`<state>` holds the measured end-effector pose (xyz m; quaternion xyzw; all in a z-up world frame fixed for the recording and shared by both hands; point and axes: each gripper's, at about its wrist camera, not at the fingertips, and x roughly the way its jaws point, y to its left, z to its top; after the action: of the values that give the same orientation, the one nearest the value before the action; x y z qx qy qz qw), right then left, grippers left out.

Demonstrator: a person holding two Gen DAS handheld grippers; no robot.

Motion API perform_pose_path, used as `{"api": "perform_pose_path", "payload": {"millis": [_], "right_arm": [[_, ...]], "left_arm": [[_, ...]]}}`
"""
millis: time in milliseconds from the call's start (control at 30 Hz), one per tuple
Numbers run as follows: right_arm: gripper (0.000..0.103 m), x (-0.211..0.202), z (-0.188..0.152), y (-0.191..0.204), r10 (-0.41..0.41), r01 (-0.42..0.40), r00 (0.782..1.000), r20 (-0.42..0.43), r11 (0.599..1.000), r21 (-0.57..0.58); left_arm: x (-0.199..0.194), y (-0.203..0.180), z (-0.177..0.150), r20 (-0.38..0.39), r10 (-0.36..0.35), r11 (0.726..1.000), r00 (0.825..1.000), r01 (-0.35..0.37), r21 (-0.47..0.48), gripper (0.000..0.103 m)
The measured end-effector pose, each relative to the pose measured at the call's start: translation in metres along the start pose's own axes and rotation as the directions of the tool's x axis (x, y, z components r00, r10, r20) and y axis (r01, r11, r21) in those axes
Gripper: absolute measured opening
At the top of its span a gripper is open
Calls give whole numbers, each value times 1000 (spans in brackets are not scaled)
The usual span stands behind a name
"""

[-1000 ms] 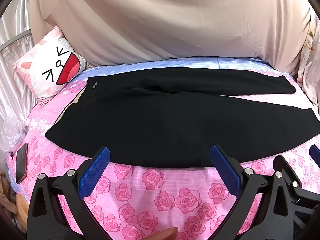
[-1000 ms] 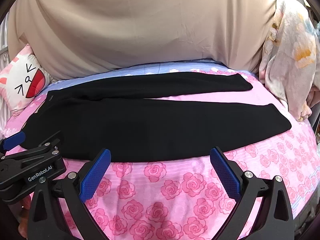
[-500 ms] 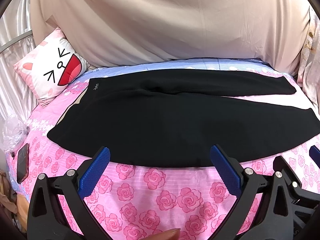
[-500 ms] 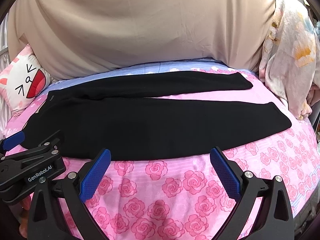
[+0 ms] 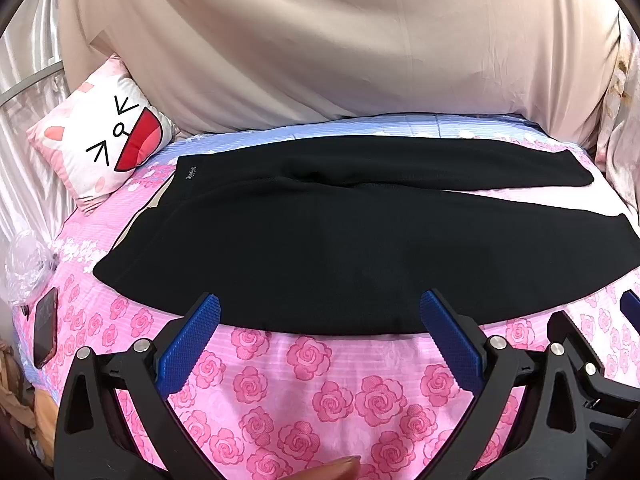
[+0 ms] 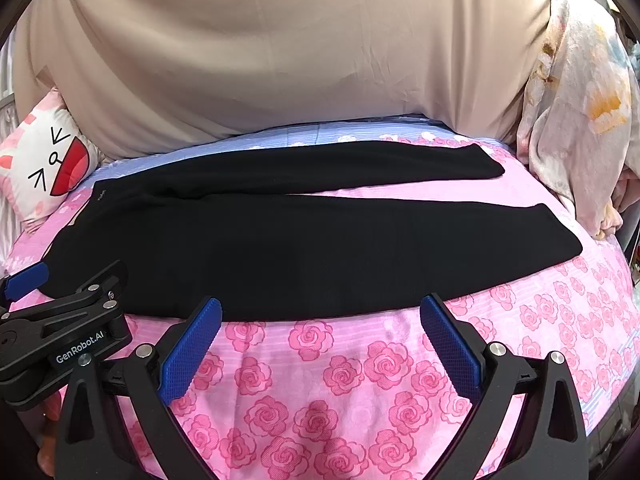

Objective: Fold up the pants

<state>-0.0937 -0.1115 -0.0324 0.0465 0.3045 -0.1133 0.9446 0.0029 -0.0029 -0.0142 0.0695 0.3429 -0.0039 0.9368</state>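
Observation:
Black pants (image 5: 320,240) lie flat across the pink rose bedspread (image 5: 304,384), waistband at the left, both legs spread out to the right; they also show in the right wrist view (image 6: 280,240). My left gripper (image 5: 320,308) is open and empty, its blue fingertips at the near hem of the pants. My right gripper (image 6: 320,312) is open and empty, just short of the near edge of the pants. The left gripper's body (image 6: 60,332) shows at the left of the right wrist view.
A cat-face pillow (image 5: 100,148) leans at the back left. A beige sheet (image 5: 340,40) covers the wall behind. A phone (image 5: 45,332) and a plastic bag (image 5: 24,264) lie at the left edge. Floral fabric (image 6: 580,120) hangs at the right.
Both grippers have eased back slightly and the views shifted a little. The pants have not moved and both grippers stay open.

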Motion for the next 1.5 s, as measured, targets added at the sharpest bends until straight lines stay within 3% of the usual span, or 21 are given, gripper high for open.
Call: {"api": "perform_pose_path", "payload": {"millis": [533,633,700,800,933,1033,1133,1233,1333,1433,1500], "right_arm": [[98,25,2,-3,6,-6,999,-37,1000,7],[98,30,6,-9,29,-30,998,-49,999,-17],[98,34,15,-24,-1,0,1000,-27,999,-37],[98,52,44,-69,-56,57,998,17,997,-55],[98,93,96,-143,-85,85,996,18,996,-34],[98,139,140,-196,-89,89,996,0,995,-38],[98,192,189,-241,-80,77,995,-58,996,-54],[97,243,225,-274,-71,69,992,-101,997,-18],[97,283,247,-294,-68,74,989,-133,997,39],[97,320,261,-309,-96,109,976,-196,992,57],[97,336,265,-317,-77,98,971,-225,992,85]], "left_arm": [[24,-14,8,-51,46,999,998,-45,30,98],[25,-15,12,-34,-30,997,999,33,77,98],[29,-8,18,-39,-52,996,998,55,64,98],[43,18,38,-47,-152,988,987,152,-20,98],[71,65,67,-8,-228,961,974,223,-164,98],[99,109,90,-1,-151,953,988,146,-267,98],[137,152,120,-76,-69,955,995,43,-294,98],[181,198,151,-135,28,950,990,-69,-305,98],[228,245,174,-220,109,922,969,-181,-341,98],[276,283,192,-292,111,916,950,-212,-340,98],[308,304,196,-339,33,912,940,-167,-375,98]]}}
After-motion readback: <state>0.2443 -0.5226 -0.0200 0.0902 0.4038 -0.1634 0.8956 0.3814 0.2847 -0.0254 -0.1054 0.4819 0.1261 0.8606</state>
